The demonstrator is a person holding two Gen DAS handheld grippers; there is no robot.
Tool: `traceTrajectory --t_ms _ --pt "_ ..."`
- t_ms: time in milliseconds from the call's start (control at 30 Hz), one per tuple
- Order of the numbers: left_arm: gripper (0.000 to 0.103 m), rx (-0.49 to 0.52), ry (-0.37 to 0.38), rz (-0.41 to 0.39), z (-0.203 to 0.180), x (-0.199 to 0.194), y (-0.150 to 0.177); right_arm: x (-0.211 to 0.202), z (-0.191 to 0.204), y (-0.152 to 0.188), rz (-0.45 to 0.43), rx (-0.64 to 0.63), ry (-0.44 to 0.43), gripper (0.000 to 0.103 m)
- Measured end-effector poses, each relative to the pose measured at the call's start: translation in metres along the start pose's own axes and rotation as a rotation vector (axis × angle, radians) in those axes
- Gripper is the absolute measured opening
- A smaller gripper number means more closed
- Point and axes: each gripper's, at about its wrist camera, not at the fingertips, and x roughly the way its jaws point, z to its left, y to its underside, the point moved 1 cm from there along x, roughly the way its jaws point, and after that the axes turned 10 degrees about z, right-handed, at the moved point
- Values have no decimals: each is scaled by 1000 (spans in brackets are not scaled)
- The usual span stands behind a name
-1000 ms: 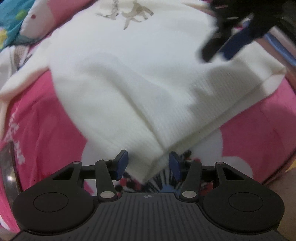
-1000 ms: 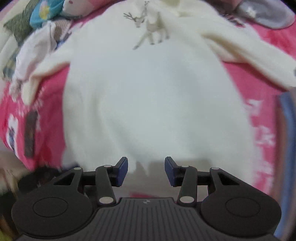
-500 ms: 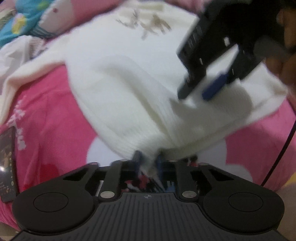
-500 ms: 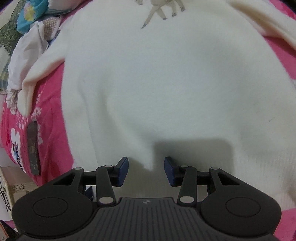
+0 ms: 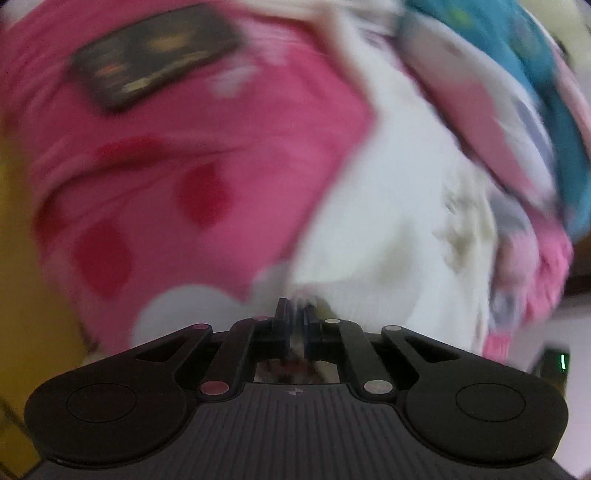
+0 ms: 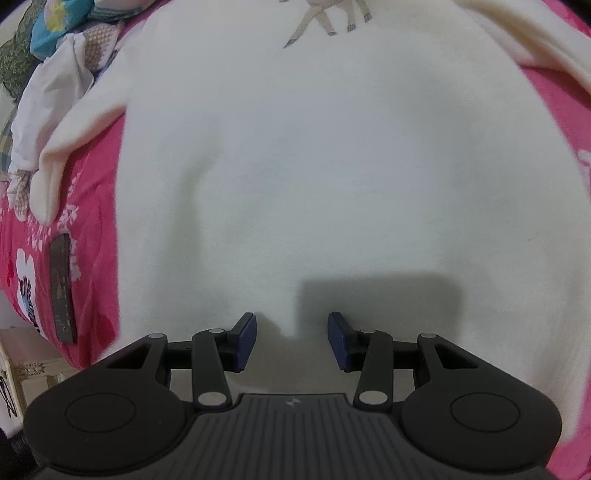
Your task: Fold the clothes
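- Two fingers of the left gripper (image 5: 295, 319) are pinched together on an edge of the white sweater (image 5: 388, 221) in the blurred left wrist view; the cloth runs up and right from the grip, over the pink bedcover (image 5: 192, 147). A dark flat rectangular object (image 5: 155, 55) lies far left.
- Right wrist view: the right gripper (image 6: 291, 334) stands apart and holds nothing, low over the sweater (image 6: 332, 166), which lies spread on the bedcover (image 6: 96, 258). Its deer print (image 6: 328, 14) lies far; a pile of other clothes (image 6: 55, 55) sits far left.
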Motion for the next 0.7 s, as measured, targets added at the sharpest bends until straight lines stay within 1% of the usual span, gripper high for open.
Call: traceTrajectory --t_ms 33,67,100,133,200,233,300,333,367,400,433,467,533,600,700 --pt "5 -41 -6 -2 9 2 0 1 -1 1 3 0 5 45" --pt "5 -43 -20 -2 13 1 0 2 -2 1 6 -1 11 45" --pt "0 -45 -34 -3 17 0 1 2 -3 2 10 -6 18 45" --pt "0 -42 -50 -4 20 -1 1 2 -4 2 13 -10 25 45" --pt "0 93 -136 1 16 -11 6 3 -5 4 19 -37 47 45" --pt "0 127 -168 6 16 -16 7 3 -4 5 22 -56 61 45" --pt "0 170 -180 43 14 -22 6 3 -2 7 30 -98 82 45" --pt "0 206 -179 46 10 -24 6 3 -1 8 35 -120 91 45" --pt "6 242 -178 48 6 -27 6 2 1 10 37 -149 101 45" --pt "20 277 -177 51 2 -29 6 -1 6 14 31 -200 114 45" --pt "26 306 -169 59 -4 -26 3 -4 11 17 25 -252 127 46" --pt "29 351 -165 74 -9 -22 1 -7 17 22 18 -316 141 46" --pt "29 391 -154 81 -16 -14 -2 -12 38 35 -3 -527 167 46" --pt "29 439 -162 95 -19 -4 -3 -5 55 48 -17 -701 191 46" --pt "29 482 -177 120 -20 2 -1 4 79 68 -38 -962 226 46"
